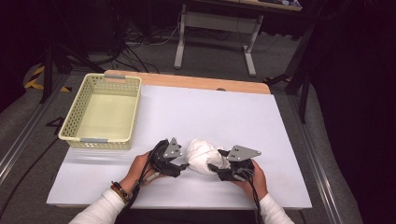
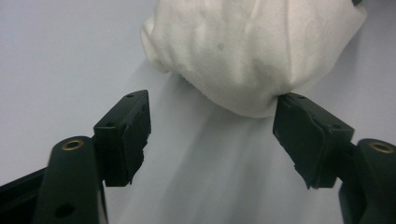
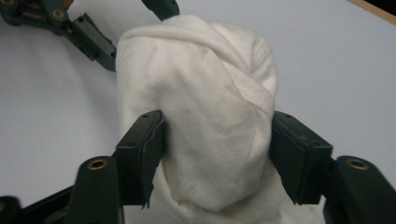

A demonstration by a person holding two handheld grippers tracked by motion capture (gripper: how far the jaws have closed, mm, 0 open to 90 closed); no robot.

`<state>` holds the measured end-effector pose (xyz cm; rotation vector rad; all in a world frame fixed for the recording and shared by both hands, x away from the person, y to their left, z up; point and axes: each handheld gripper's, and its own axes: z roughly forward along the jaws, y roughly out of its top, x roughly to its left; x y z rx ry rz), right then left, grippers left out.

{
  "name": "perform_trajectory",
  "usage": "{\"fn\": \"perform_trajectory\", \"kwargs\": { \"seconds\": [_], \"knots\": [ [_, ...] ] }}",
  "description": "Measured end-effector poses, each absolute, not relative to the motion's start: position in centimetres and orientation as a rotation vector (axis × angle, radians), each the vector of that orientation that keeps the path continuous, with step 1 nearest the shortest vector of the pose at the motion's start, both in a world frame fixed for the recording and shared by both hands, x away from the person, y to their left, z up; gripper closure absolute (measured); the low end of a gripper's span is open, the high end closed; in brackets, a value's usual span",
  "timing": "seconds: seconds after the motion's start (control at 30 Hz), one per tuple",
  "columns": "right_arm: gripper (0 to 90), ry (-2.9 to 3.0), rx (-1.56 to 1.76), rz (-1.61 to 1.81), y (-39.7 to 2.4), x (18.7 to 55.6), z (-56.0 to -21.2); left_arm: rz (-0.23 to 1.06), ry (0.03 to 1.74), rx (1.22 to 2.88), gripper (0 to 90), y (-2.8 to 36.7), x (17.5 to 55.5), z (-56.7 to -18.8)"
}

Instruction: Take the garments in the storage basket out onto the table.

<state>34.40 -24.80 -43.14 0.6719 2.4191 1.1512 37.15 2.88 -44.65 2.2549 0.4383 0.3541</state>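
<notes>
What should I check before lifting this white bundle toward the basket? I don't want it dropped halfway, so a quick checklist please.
1. Right gripper on the rolled white cloth: both pads press its sides. Ok.
2. Left gripper holding: jaws stand apart, the cloth only brushes one pad. Not ok.
3. Cloth stays rolled: a folded edge wraps it, no loose tail seen in the high view. Ok.
4. Basket free to receive: nothing lies inside it. Ok.
5. Path from cloth to basket: bare white table sheet between them. Ok.
6. Firmness of the right grip: cannot tell.
</notes>
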Motion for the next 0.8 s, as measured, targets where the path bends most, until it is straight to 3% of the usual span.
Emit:
{"fn": "perform_trajectory", "kwargs": {
  "seconds": [0.17,0.27,0.57,0.7,0.73,0.8],
  "knots": [
    [65.6,2.48,0.568,1.123,-24.6,33.8,-43.2,0.364,0.462,2.232,31.7,3.6,37.4,-44.4],
    [70.5,2.488,0.499,1.087,-24.3,33.1,-43.0,0.373,0.485,2.194,32.9,3.9,37.5,-44.2],
    [70.8,2.403,0.419,1.006,-24.2,31.8,-42.1,0.338,0.525,2.02,27.5,3.8,38.3,-42.4],
    [65.7,2.391,0.427,1.019,-24.5,31.3,-42.1,0.298,0.486,2.033,25.3,2.5,38.8,-42.2],
    [59.7,2.392,0.424,1.032,-24.7,31.0,-42.3,0.264,0.479,2.037,23.9,1.9,39.0,-42.6],
    [59.3,2.389,0.432,1.049,-24.7,30.8,-42.4,0.232,0.48,2.039,23.7,1.6,39.2,-42.9]
  ]
}}
